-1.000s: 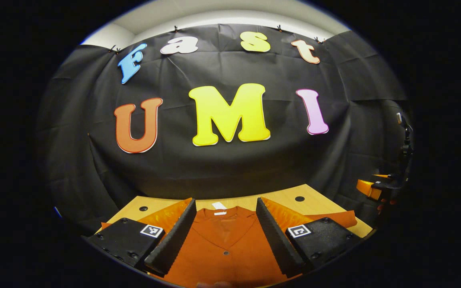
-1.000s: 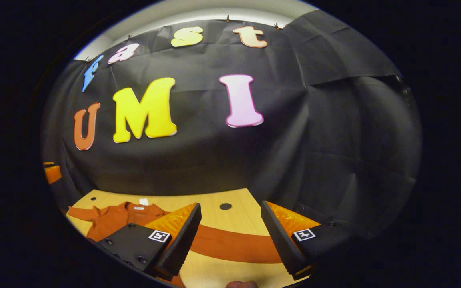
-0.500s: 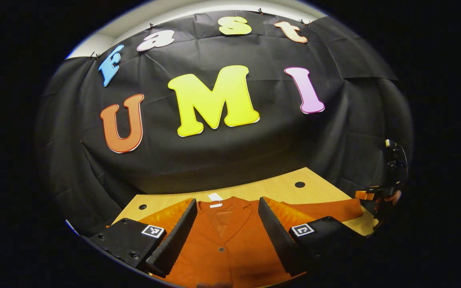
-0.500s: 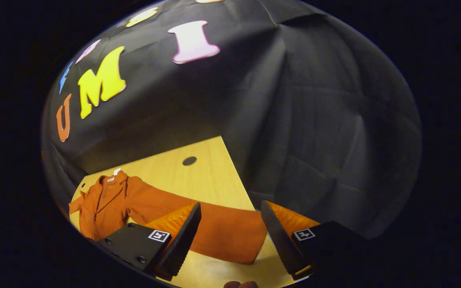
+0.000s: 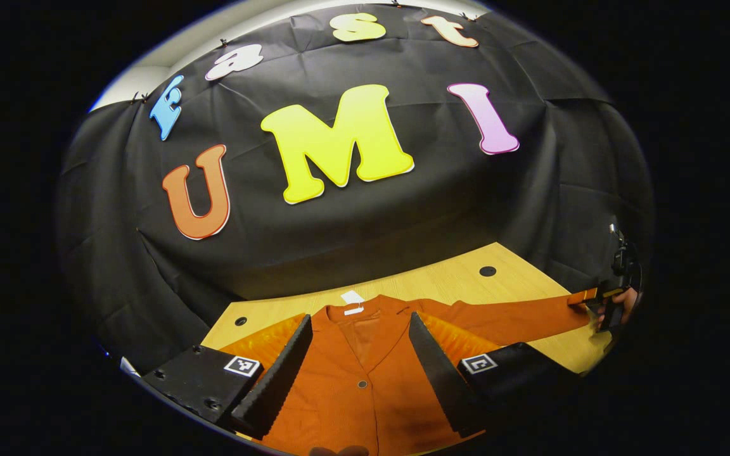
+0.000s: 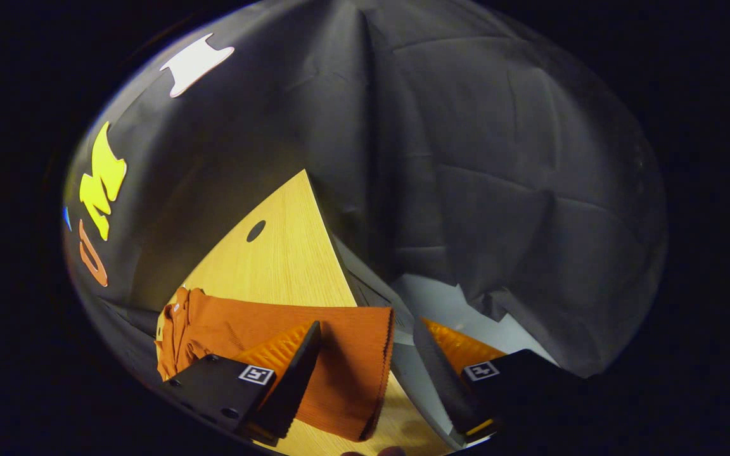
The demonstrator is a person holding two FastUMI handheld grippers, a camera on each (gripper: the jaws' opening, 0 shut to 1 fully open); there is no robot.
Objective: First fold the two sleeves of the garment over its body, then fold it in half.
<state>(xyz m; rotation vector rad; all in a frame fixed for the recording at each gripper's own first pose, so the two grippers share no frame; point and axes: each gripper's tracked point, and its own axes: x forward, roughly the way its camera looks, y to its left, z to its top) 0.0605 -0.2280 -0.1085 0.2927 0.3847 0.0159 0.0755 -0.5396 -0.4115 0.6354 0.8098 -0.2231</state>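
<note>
Right hand-held gripper point(image 6: 365, 373) has swung toward the sleeve point(image 6: 339, 354) cuff — both wide open, empty.

Right gripper point(image 6: 358, 373) now low at the sleeve point(image 6: 346, 354) cuff, formerly well above

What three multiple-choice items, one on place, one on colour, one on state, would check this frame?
1. Where does the right gripper sit?
A. at the cuff of the long sleeve
B. at the collar
C. over the hem

2. What colour is the buttoned garment on the light wooden table?
A. blue
B. rust orange
C. white

3. How do the left gripper's jaws stand?
A. clamped on cloth
B. shut on nothing
C. open above the garment's chest

Key: 1 A, the cuff lies between its fingers; 2 B, seen in both views; 3 C, a wide gap shows.
</note>
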